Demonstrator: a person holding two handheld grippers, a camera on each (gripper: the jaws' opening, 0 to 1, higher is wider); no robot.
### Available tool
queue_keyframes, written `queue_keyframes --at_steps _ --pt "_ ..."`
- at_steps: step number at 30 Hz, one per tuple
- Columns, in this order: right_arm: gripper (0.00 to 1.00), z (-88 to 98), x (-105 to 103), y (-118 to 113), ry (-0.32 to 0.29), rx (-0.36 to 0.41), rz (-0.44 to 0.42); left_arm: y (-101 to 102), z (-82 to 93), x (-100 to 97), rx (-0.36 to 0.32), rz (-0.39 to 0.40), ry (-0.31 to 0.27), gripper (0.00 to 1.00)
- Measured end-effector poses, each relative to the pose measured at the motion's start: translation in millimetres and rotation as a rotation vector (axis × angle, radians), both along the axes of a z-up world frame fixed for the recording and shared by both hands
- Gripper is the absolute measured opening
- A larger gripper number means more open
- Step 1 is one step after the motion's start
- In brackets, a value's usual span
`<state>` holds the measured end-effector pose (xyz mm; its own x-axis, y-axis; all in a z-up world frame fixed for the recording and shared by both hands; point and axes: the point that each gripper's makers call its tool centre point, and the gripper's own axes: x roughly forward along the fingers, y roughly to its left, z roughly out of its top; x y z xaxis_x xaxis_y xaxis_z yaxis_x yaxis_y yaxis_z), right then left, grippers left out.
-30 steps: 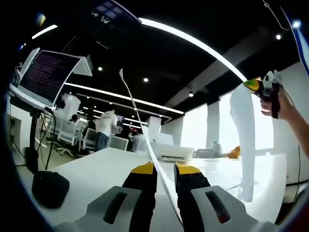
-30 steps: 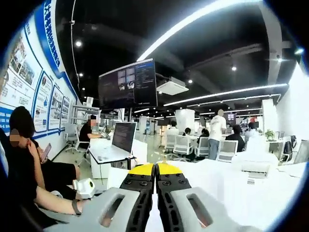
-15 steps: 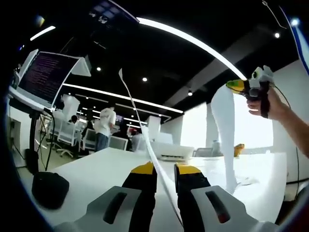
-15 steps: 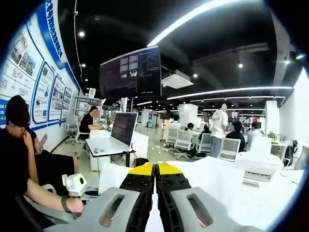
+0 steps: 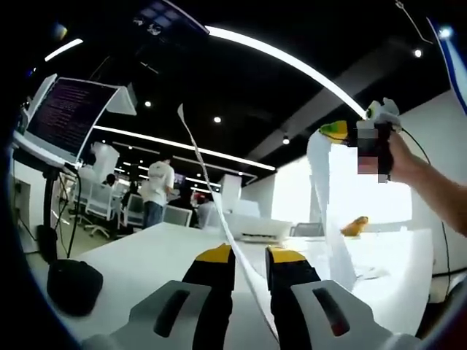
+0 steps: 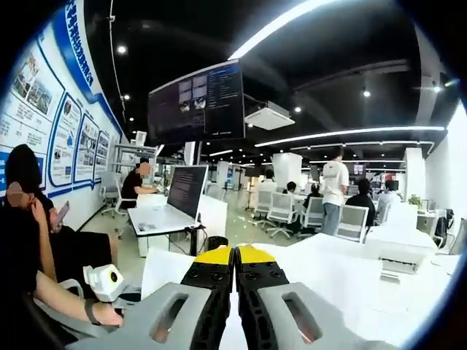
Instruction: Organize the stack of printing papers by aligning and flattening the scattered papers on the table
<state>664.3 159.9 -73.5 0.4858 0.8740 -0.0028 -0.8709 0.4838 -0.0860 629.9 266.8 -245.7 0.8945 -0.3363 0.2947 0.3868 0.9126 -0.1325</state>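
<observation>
Office desks and chairs stretch far behind a white table (image 5: 146,255). Both grippers hold paper (image 5: 321,211) lifted above it: left gripper (image 5: 248,255) pinches one edge, right gripper (image 6: 233,255) pressed together on another. Next move likely lowers it squarely onto the stack

right tool (image 6: 234,254) jaws pressed together over a white table (image 6: 343,273); left tool (image 6: 106,281) low at left.

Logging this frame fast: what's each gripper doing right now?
Left gripper: shut on a paper edge, sheet standing up.
Right gripper: shut on paper; seen from the left gripper view, a sheet hangs from it.
</observation>
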Motion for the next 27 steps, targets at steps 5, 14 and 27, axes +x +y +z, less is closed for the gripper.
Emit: queue_keyframes --at_steps 5,14,27 --pt "0.0 -11.0 14 10 0.002 -0.033 -0.012 -2 -0.5 0.1 0.007 -0.005 0.0 0.22" --pt "0.0 -22.2 25 20 0.037 -0.025 -0.016 -6 -1.4 -0.1 0.029 -0.014 -0.001 0.23" --pt "0.0 -39.4 26 50 0.057 -0.025 0.003 -11 -1.2 -0.7 0.052 -0.027 -0.01 0.24"
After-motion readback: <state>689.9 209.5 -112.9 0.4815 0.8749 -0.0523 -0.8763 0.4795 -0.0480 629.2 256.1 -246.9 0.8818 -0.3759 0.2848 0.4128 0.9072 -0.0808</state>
